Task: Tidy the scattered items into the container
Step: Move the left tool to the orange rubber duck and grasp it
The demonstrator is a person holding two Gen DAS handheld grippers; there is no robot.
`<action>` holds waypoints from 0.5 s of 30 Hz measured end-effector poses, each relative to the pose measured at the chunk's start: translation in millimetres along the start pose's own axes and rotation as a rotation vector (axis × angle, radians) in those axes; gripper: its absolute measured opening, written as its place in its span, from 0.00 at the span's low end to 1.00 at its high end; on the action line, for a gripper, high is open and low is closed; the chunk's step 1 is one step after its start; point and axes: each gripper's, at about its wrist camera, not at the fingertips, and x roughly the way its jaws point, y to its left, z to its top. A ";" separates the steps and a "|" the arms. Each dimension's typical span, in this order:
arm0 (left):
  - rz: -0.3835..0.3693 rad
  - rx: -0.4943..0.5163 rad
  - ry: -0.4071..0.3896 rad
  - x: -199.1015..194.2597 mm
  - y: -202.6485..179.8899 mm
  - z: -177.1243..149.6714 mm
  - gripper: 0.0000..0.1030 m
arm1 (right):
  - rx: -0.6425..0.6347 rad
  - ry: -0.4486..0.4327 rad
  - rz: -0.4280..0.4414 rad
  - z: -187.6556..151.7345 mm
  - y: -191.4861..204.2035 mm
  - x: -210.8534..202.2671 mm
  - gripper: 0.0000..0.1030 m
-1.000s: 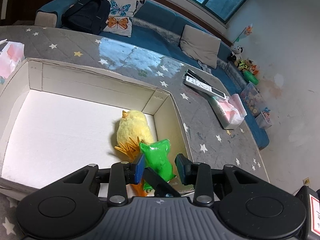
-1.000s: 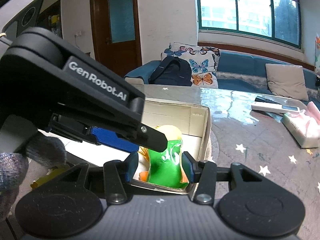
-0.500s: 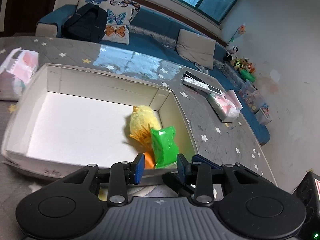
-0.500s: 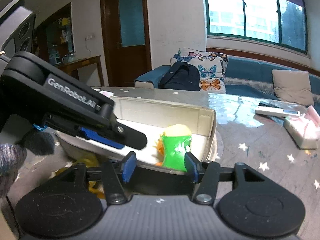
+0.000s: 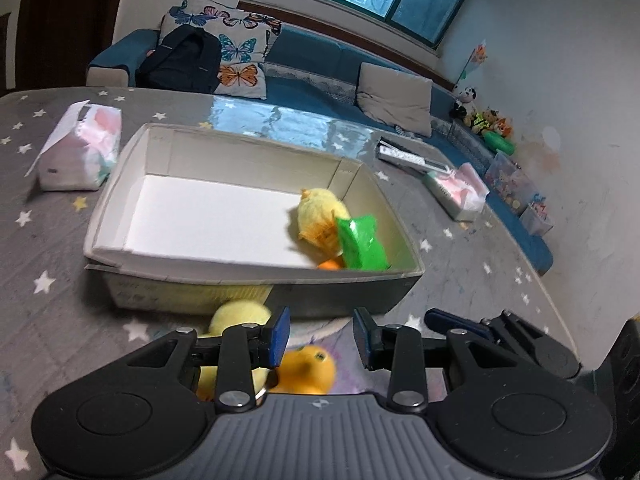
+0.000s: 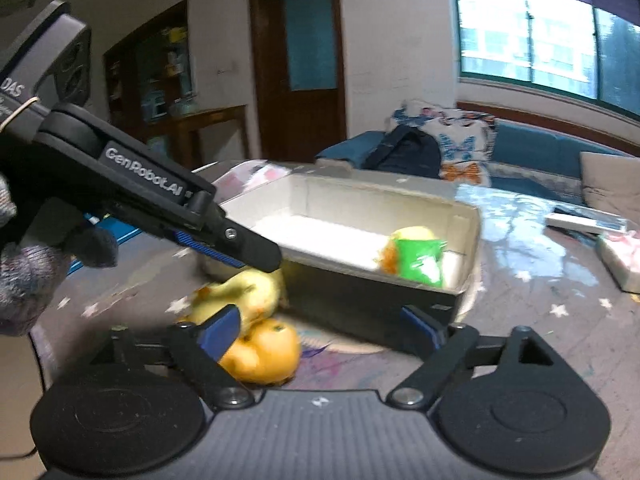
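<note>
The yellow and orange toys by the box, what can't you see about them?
- Yellow plush toy, left wrist view: its lower part is hidden behind the left gripper; what it is stays unclear.
- Orange toy, right wrist view: motion blur and a finger of the right gripper hide its shape.
- Box: near wall hides its near floor.

From my end the room looks dim, daylight from the window [image 6: 548, 36] blowing out white and glaring off the glossy table [image 5: 280, 120], fisheye bending walls at the edges, and motion blur smearing the box [image 6: 360, 216] and the toys nearest my lenses
</note>
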 end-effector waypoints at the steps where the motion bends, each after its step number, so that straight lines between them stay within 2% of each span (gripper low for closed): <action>1: 0.001 0.007 0.001 -1.9 0.6 -4.0 0.37 | -0.010 0.002 0.012 -3.0 4.0 -0.3 0.93; 7: -0.011 0.046 0.028 -8.5 2.1 -24.7 0.37 | -0.063 0.042 0.091 -14.4 28.5 11.5 0.97; 15: -0.015 0.064 0.062 -1.3 4.6 -37.4 0.37 | -0.092 0.092 0.119 -29.5 47.2 33.6 0.97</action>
